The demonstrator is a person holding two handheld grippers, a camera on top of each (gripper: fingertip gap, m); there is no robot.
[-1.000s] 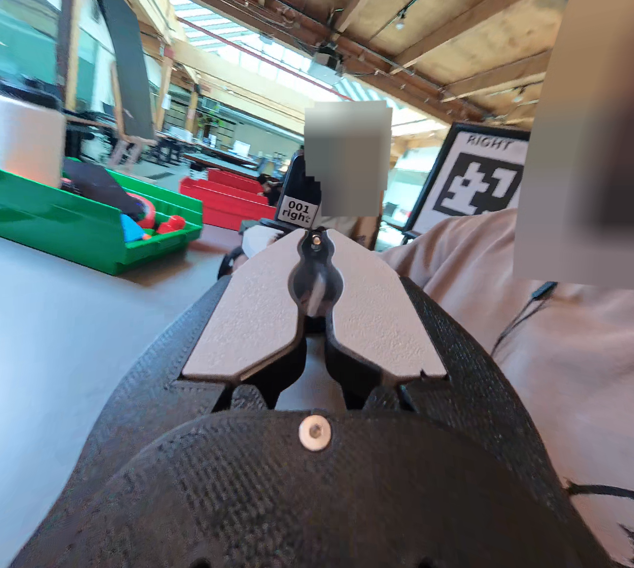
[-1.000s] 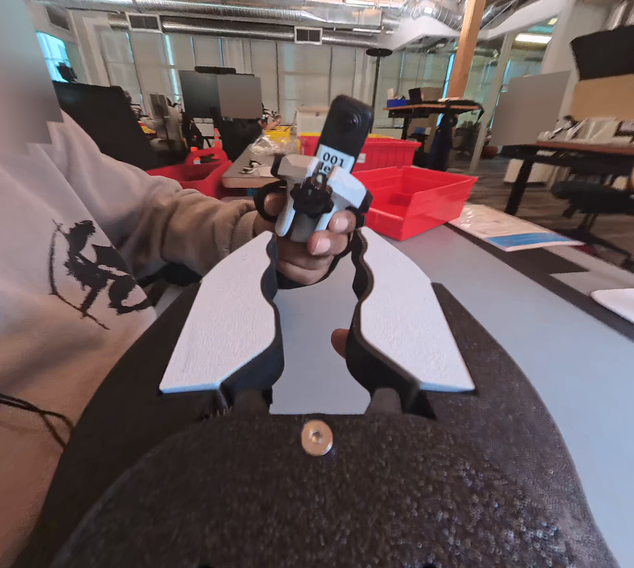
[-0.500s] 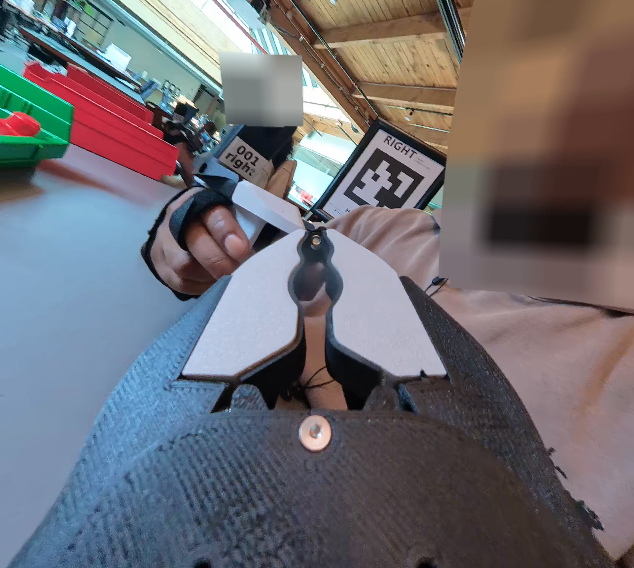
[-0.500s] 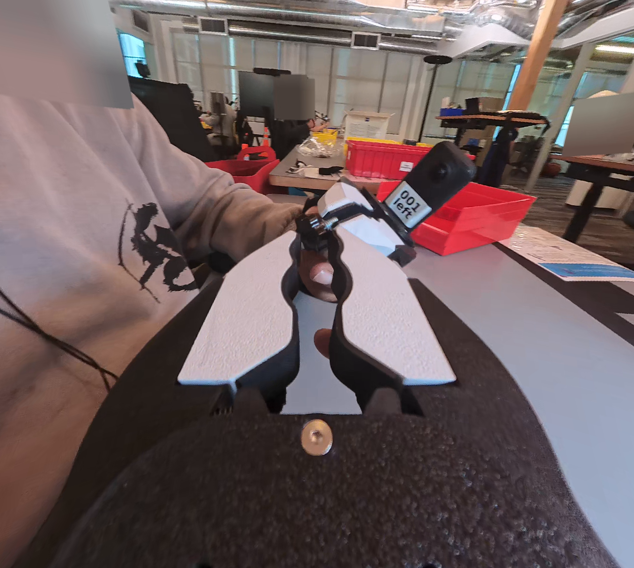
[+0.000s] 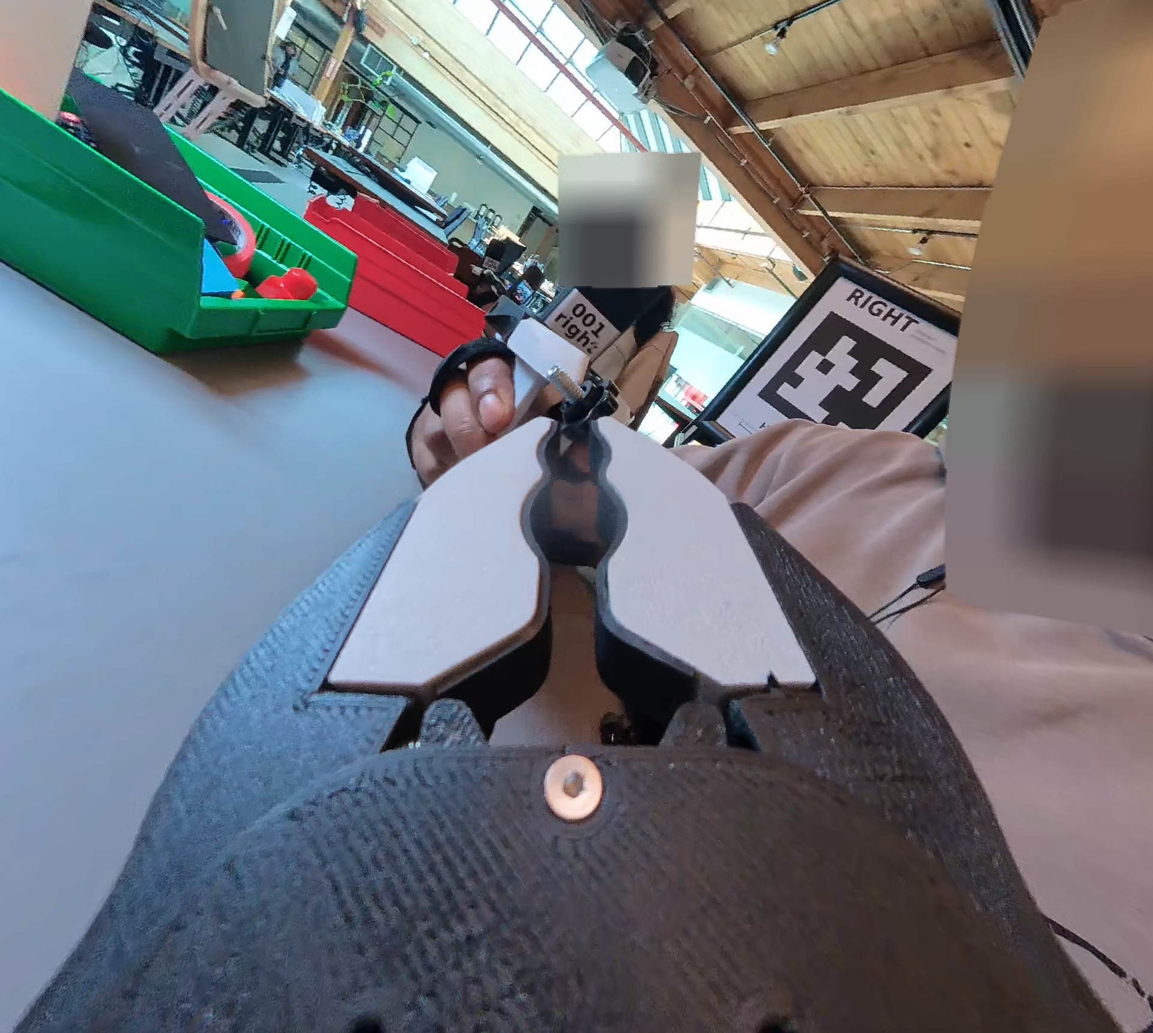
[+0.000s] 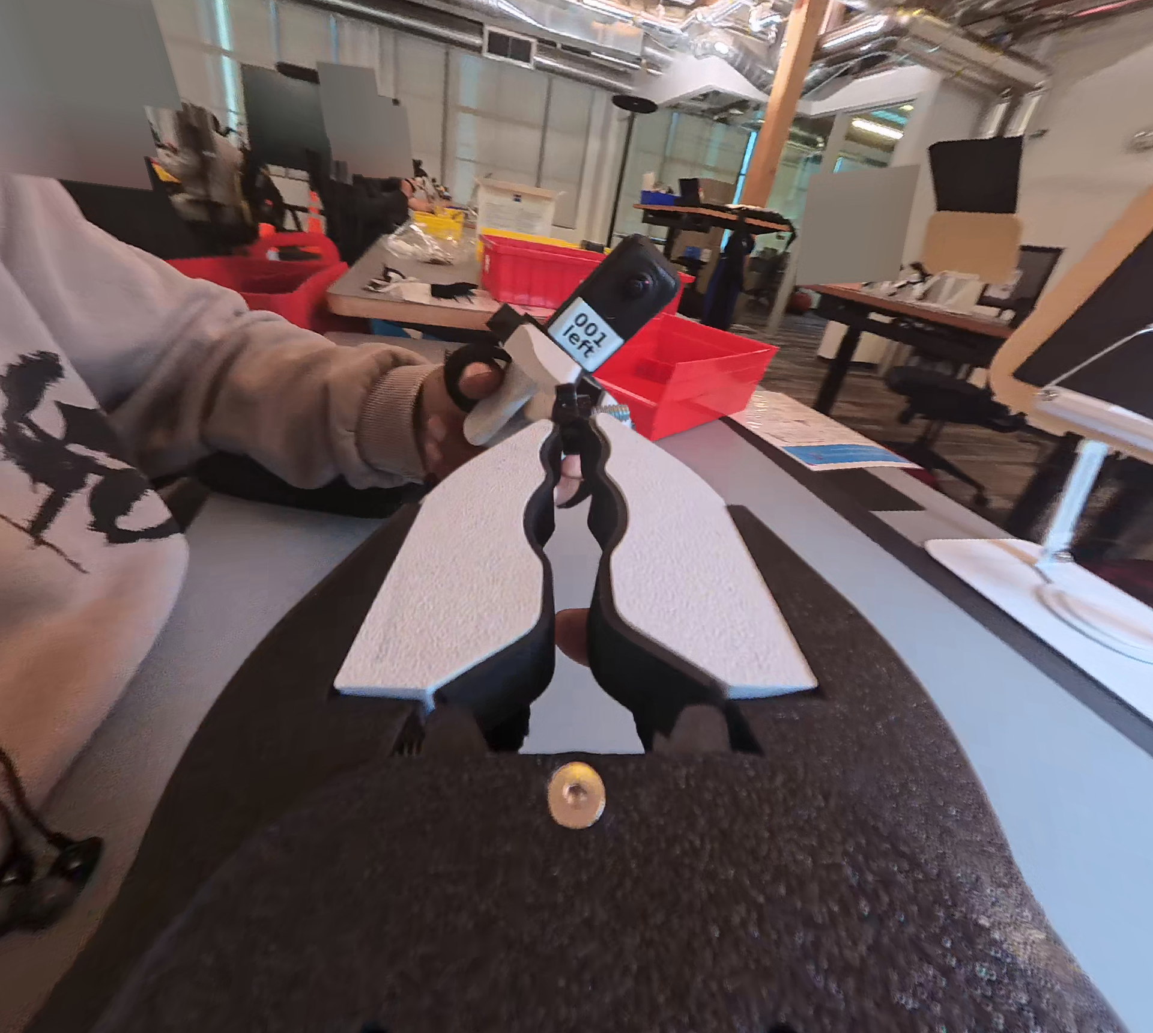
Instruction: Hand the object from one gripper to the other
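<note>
A small black thumbscrew [image 5: 577, 401], its silver thread sticking out to one side, is hanging in mid-air above the grey desk [image 5: 125, 472], caught between two handheld tools meeting tip to tip. The left claw [image 5: 574, 435] is pinching it at the very tips, its white fingers drawn almost together. The right claw [image 6: 571, 432], coming in from the opposite side, is clenching around the same knob, its jaws narrowed to a slit with the black piece between them. The handover is looking roughly half done: both sides are appearing to grip, and the left is yet to let go so the right can carry the piece off alone. A person's hand [image 5: 462, 423] is squeezing the far tool's trigger, while a green bin [image 5: 93, 254] is sitting well back on the desk.
</note>
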